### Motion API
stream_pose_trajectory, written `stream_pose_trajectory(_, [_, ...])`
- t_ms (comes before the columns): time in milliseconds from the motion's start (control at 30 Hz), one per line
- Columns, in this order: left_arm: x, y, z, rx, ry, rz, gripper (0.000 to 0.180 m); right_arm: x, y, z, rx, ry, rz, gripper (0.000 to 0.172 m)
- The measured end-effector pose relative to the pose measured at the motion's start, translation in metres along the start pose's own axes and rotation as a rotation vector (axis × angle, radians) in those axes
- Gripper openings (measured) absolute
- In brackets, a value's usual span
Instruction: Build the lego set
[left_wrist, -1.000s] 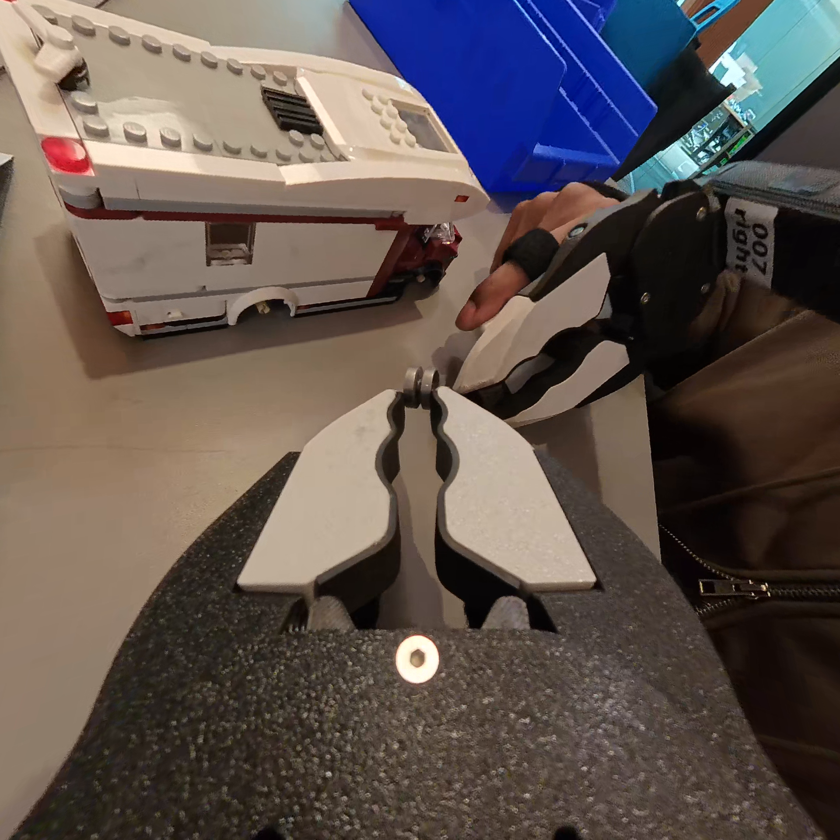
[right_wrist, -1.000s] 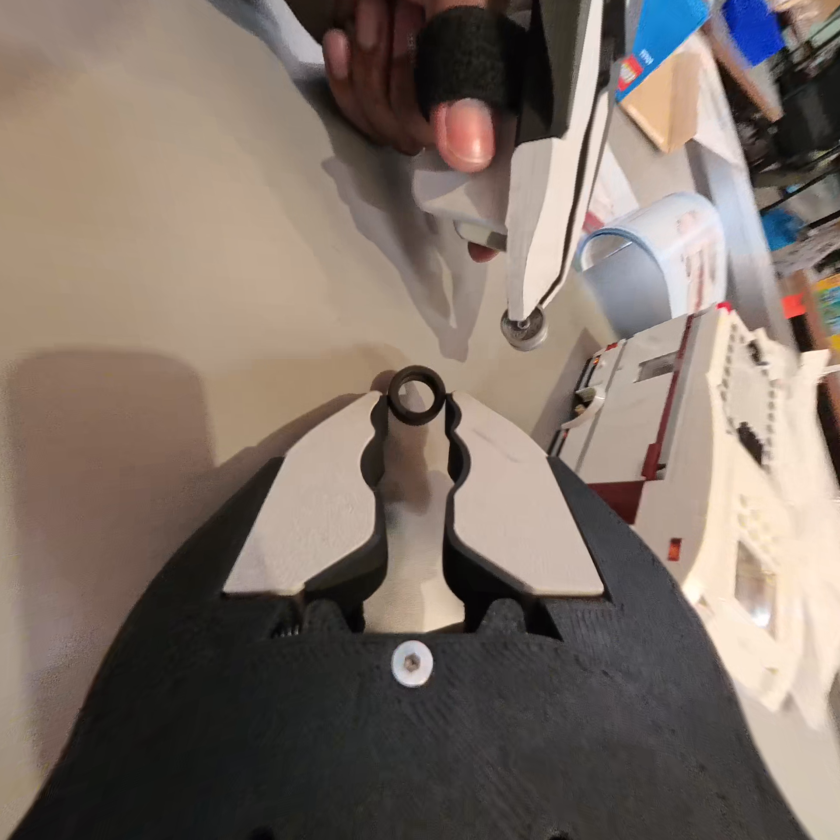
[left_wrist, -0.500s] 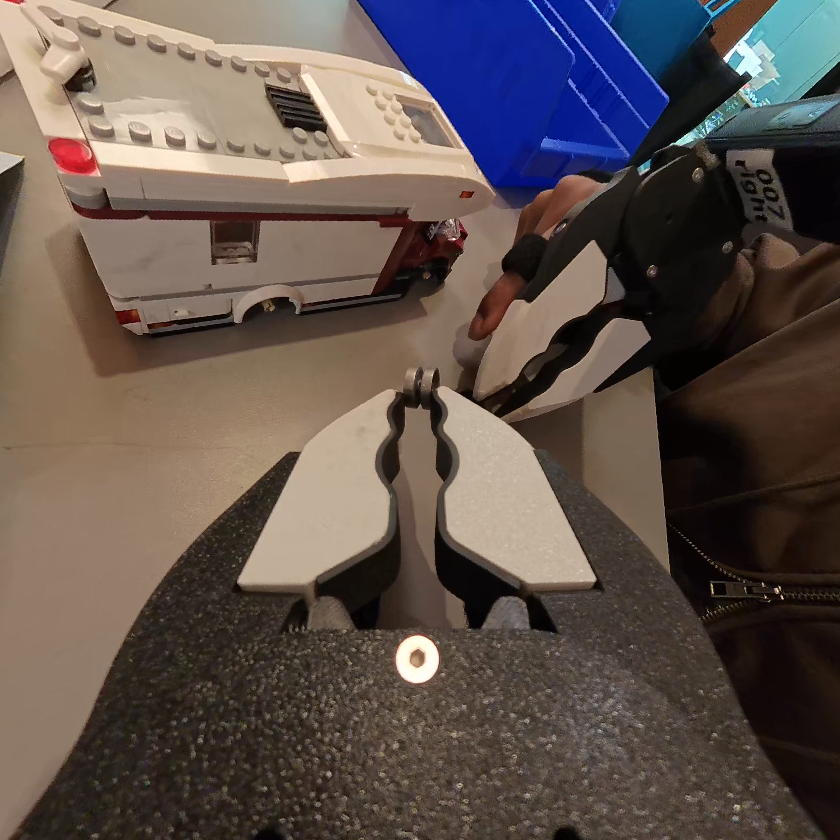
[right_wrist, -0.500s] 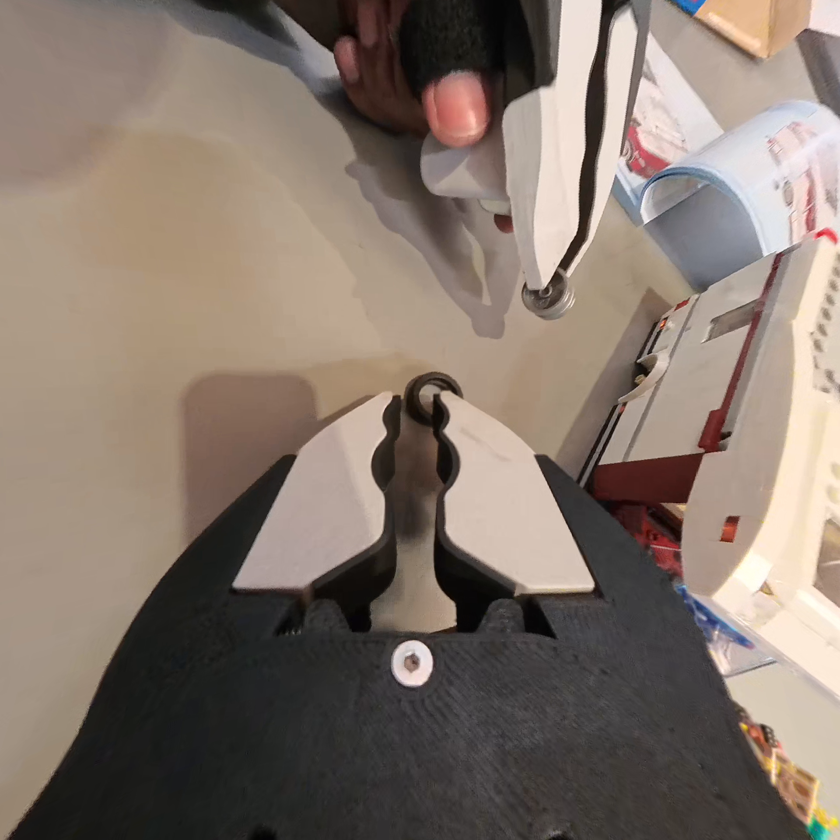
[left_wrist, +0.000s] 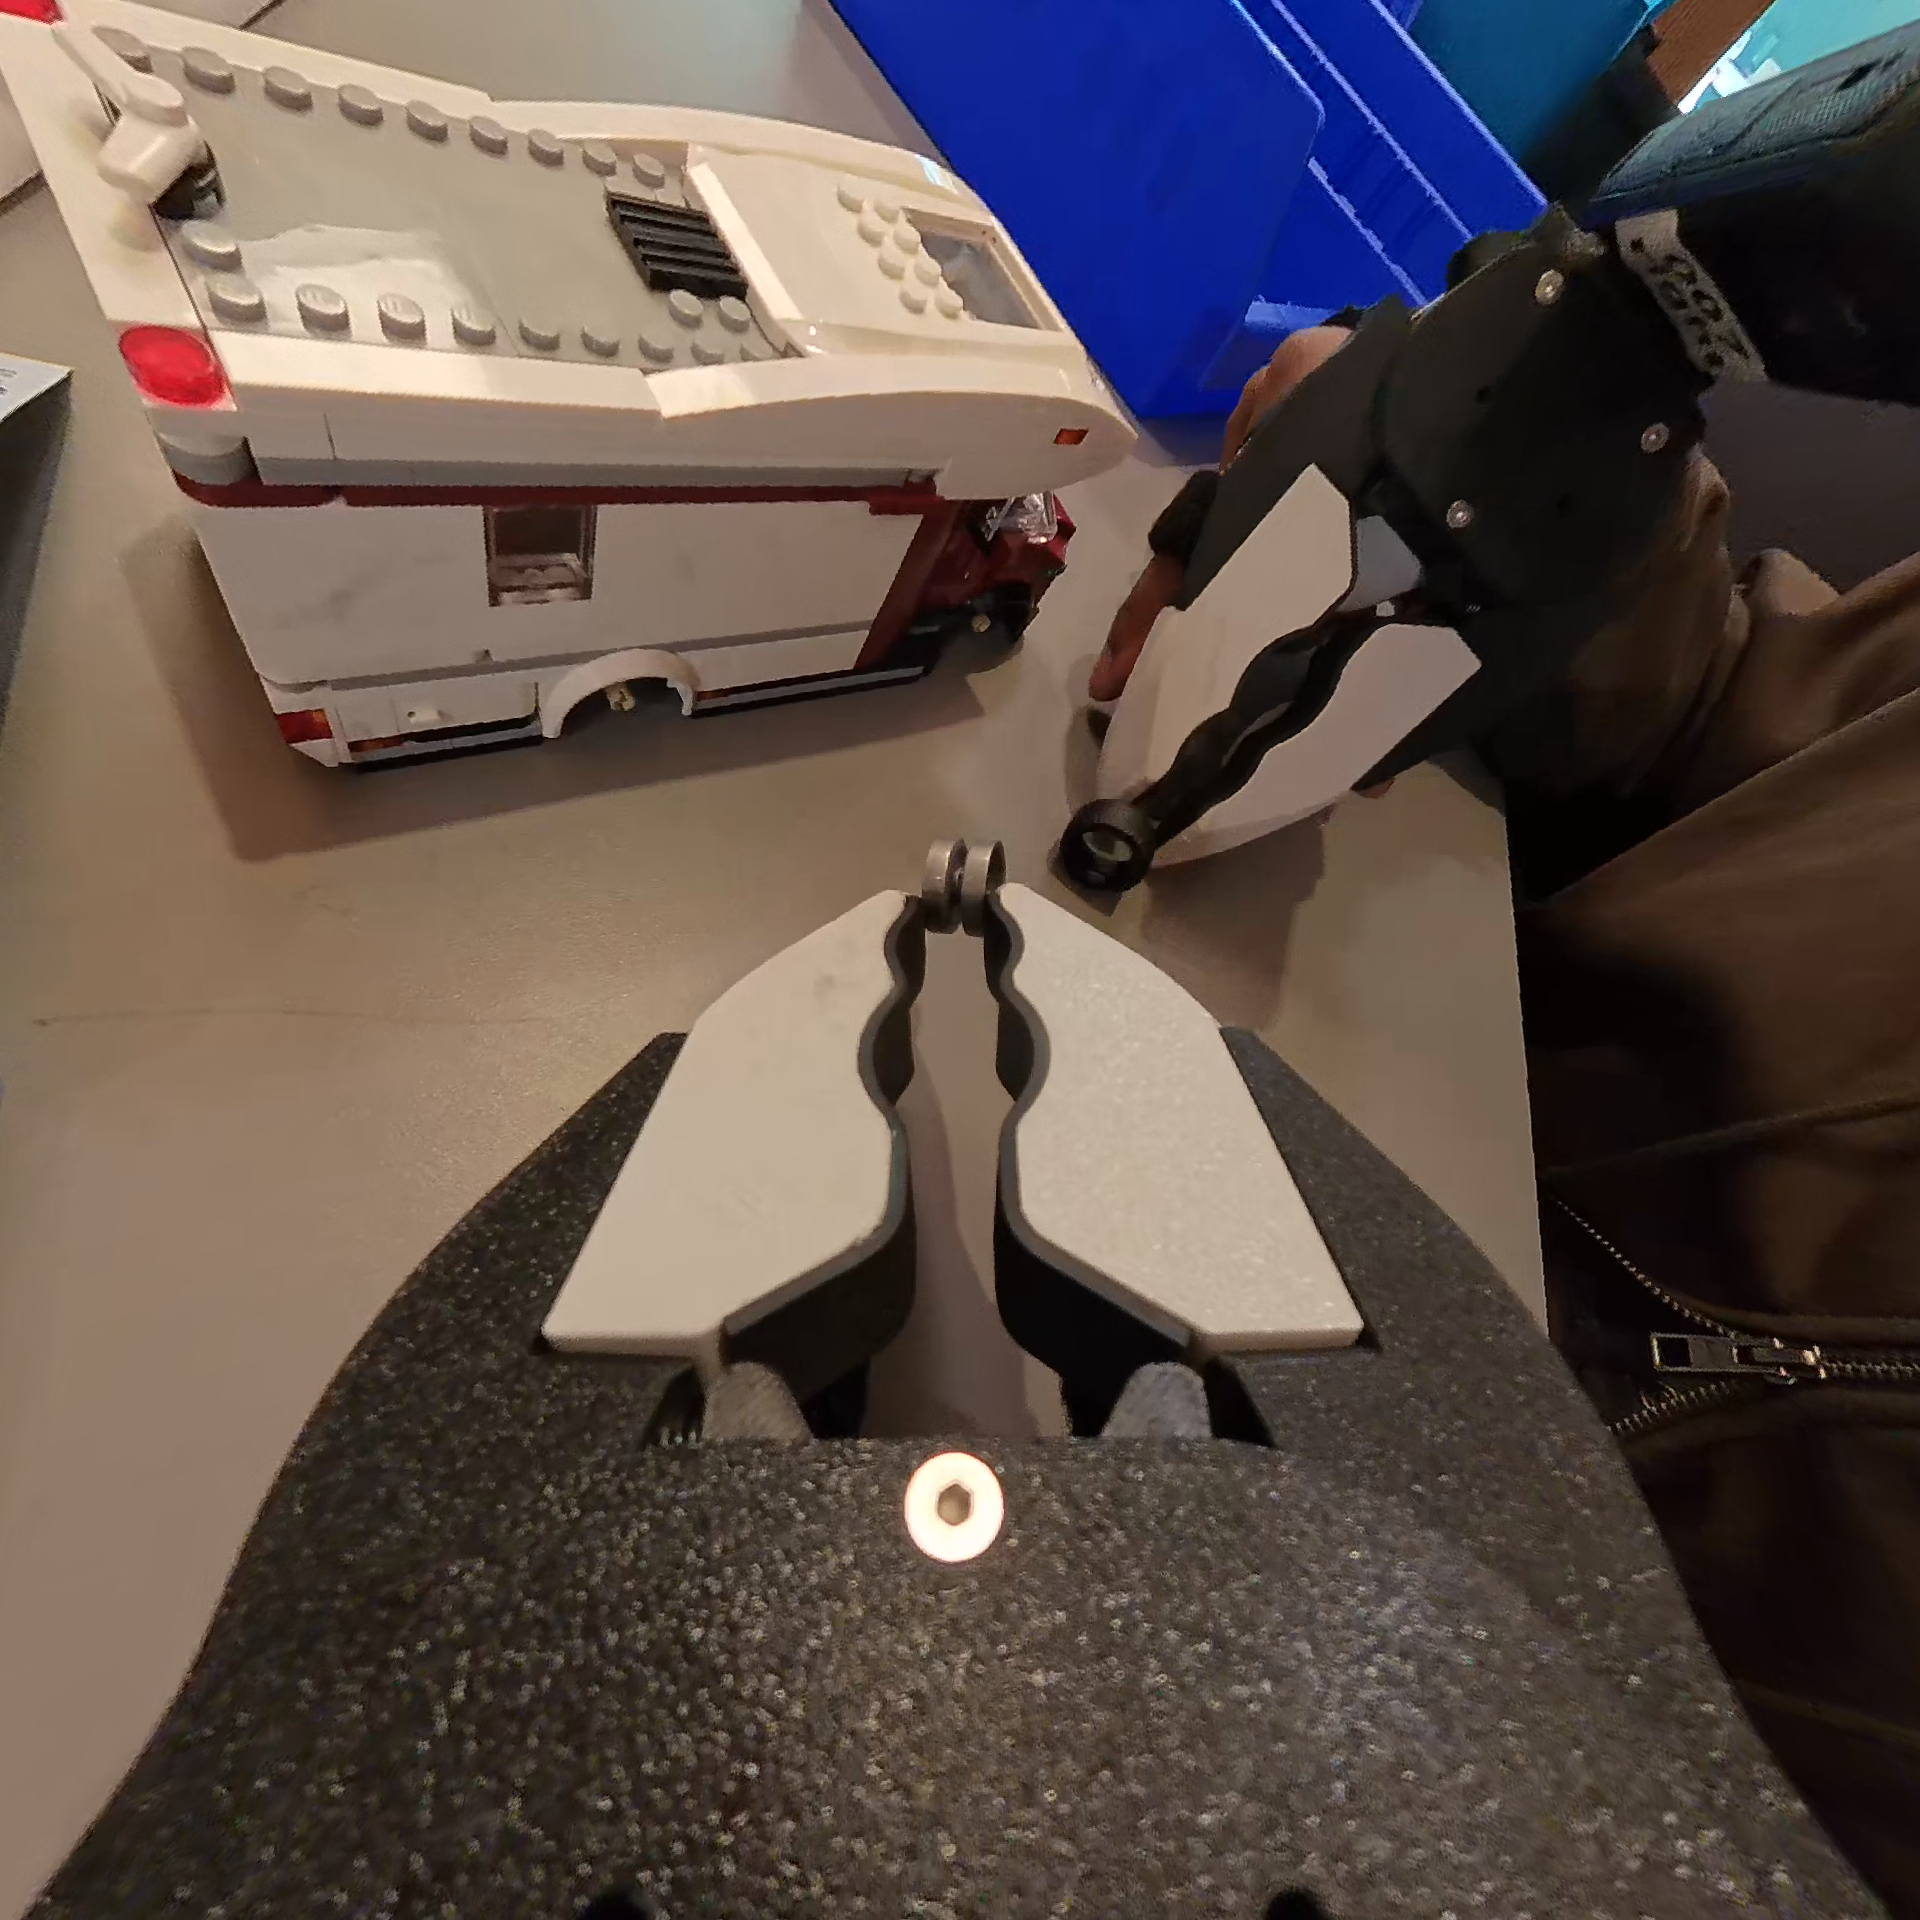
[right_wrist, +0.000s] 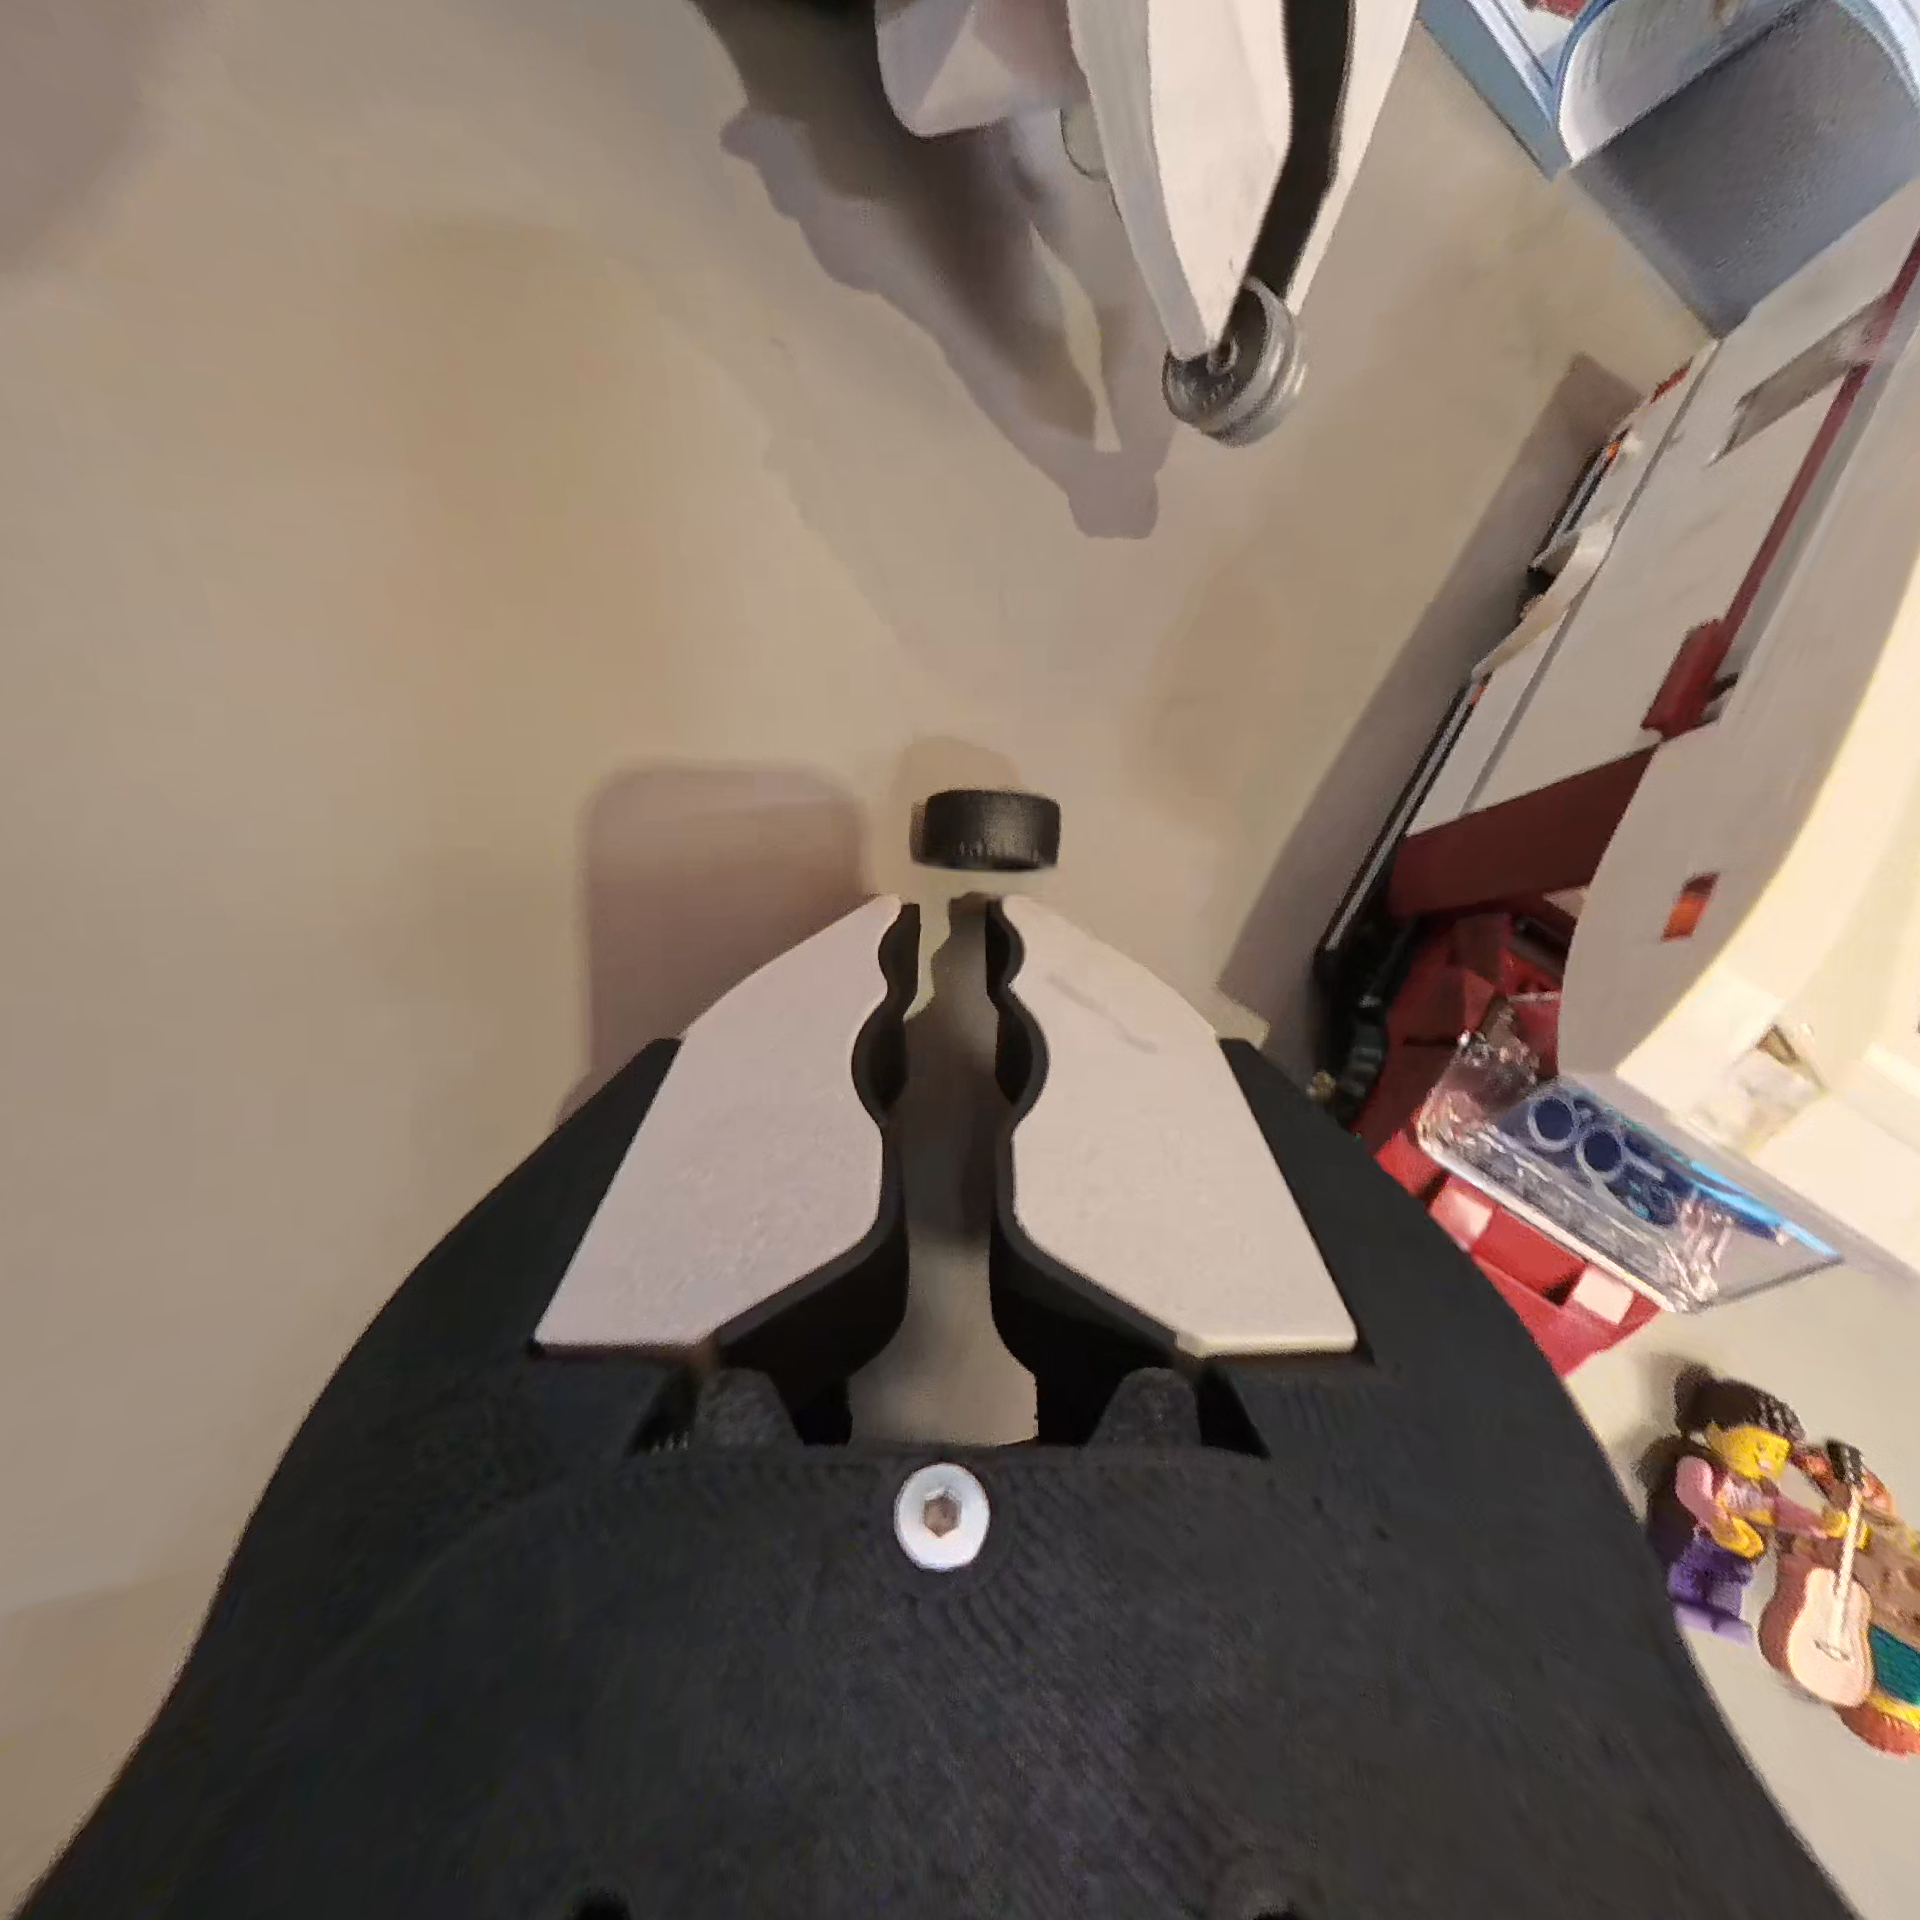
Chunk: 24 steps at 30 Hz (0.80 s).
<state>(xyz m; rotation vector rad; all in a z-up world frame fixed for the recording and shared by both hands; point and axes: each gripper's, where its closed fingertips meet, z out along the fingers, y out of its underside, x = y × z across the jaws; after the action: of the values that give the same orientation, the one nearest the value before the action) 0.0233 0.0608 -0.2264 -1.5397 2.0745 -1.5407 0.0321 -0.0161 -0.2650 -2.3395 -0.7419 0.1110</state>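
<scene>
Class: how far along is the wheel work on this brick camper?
Done: the brick camper stands built, though its wheel arch is empty. In hand: the left gripper pinches a grey wheel hub; a black tyre sits at the right gripper's tips, grip unclear. Left: hub and tyre are apart.

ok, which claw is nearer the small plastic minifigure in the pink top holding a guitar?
Right. The minifigure lies just beside the right claw, off its right flank. The left claw is well ahead across the beige table, past the right claw's tips.
</scene>
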Motion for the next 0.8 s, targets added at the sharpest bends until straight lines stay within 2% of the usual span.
stream_pose_trajectory(33, [0.0, 0.0, 0.0, 0.0, 0.0, 0.002, 0.011, 0.001, 0.002, -0.002, -0.007, -0.002, 0.0, 0.012])
stream_pose_trajectory(167, [0.002, 0.0, 0.0, -0.003, 0.0, 0.019, 0.011, 0.003, 0.0, -0.013, 0.041, 0.006, -0.008, 0.015])
stream_pose_trajectory(267, [0.003, 0.001, 0.001, -0.011, -0.006, 0.035, 0.011, 0.003, -0.016, -0.014, 0.117, 0.009, 0.013, 0.027])
stream_pose_trajectory(400, [0.003, 0.001, 0.002, -0.02, -0.027, 0.072, 0.011, -0.002, -0.017, -0.007, 0.107, -0.003, 0.006, 0.033])
stream_pose_trajectory(500, [0.003, 0.002, 0.003, -0.031, -0.06, 0.131, 0.011, -0.006, -0.025, -0.003, 0.133, -0.02, 0.02, 0.032])
stream_pose_trajectory(600, [0.004, 0.002, 0.004, -0.042, -0.091, 0.206, 0.011, -0.002, -0.017, 0.004, 0.071, 0.021, 0.012, 0.024])
stream_pose_trajectory(800, [0.006, 0.001, 0.006, -0.062, -0.178, 0.408, 0.011, 0.001, -0.012, 0.004, 0.04, 0.056, 0.003, 0.024])
